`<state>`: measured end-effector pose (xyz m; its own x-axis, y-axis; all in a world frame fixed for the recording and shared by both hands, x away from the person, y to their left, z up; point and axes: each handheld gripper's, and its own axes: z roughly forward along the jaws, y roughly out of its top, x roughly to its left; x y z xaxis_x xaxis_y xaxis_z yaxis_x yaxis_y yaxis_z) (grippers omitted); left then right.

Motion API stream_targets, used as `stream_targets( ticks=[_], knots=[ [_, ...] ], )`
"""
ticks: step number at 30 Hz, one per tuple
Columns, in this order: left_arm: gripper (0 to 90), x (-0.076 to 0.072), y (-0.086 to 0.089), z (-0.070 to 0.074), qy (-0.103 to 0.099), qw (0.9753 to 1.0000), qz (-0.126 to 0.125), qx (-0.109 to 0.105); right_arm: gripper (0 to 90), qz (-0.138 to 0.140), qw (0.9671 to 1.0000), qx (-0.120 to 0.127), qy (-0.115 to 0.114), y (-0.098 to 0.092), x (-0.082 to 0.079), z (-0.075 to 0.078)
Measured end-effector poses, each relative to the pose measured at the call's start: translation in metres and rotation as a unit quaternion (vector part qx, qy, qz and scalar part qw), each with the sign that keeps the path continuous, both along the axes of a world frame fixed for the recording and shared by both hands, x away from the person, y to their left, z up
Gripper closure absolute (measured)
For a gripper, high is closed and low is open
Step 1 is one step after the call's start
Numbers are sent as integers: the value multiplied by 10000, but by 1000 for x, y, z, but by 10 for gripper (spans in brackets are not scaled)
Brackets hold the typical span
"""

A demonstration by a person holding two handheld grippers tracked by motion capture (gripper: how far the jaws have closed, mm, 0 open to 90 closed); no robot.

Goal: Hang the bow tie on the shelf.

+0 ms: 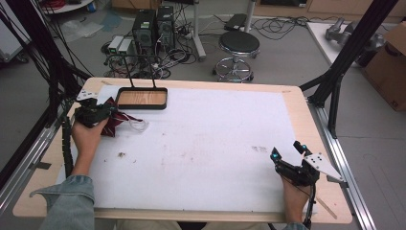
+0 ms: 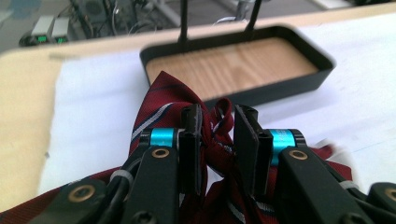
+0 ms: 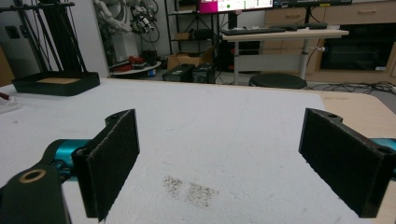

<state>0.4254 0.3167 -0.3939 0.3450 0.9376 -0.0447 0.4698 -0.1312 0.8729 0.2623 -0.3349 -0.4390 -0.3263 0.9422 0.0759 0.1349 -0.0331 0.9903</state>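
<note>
A dark red striped tie (image 1: 114, 125) lies bunched at the table's far left, just in front of a black tray (image 1: 142, 106) with a wooden floor. My left gripper (image 1: 109, 113) is shut on the tie; in the left gripper view red fabric (image 2: 161, 100) sits pinched between the jaws of the left gripper (image 2: 218, 119), with the tray (image 2: 261, 95) close behind. A pale clear loop (image 1: 139, 125) trails from the tie onto the mat. My right gripper (image 1: 286, 149) rests near the front right, wide open and holding nothing, over bare white mat in the right gripper view (image 3: 219, 154).
A white mat (image 1: 210, 134) covers most of the wooden table, with small dark specks (image 1: 259, 149) on it. Two thin black posts (image 1: 130, 72) rise behind the tray. Beyond the table stand a stool (image 1: 238, 45) and computer towers (image 1: 153, 26); black frame legs (image 1: 335, 81) flank the right side.
</note>
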Motion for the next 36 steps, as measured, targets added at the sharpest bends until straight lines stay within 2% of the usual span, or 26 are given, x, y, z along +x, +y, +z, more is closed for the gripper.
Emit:
stream_targets(
  ticks=[3,8,13,17,28,36],
  knots=[
    [719,-3,2,15,-214,9997,-122,57,114,-4,10000,6,-1,0,0,0],
    [719,-7,7,35,-473,9984,-315,-52,114,-9,10000,-1,1,0,0,0],
    [719,-5,13,50,-590,9970,-469,-186,114,-7,10000,-10,5,0,0,0],
    [719,-2,14,59,-714,9959,-519,-199,114,-12,10000,-9,7,0,0,0],
    [719,9,16,88,-942,9950,-331,-87,114,-4,10000,-1,17,0,0,0],
    [719,16,17,102,-1073,9936,-344,-66,114,16,10000,-3,28,1,1,0]
  ],
)
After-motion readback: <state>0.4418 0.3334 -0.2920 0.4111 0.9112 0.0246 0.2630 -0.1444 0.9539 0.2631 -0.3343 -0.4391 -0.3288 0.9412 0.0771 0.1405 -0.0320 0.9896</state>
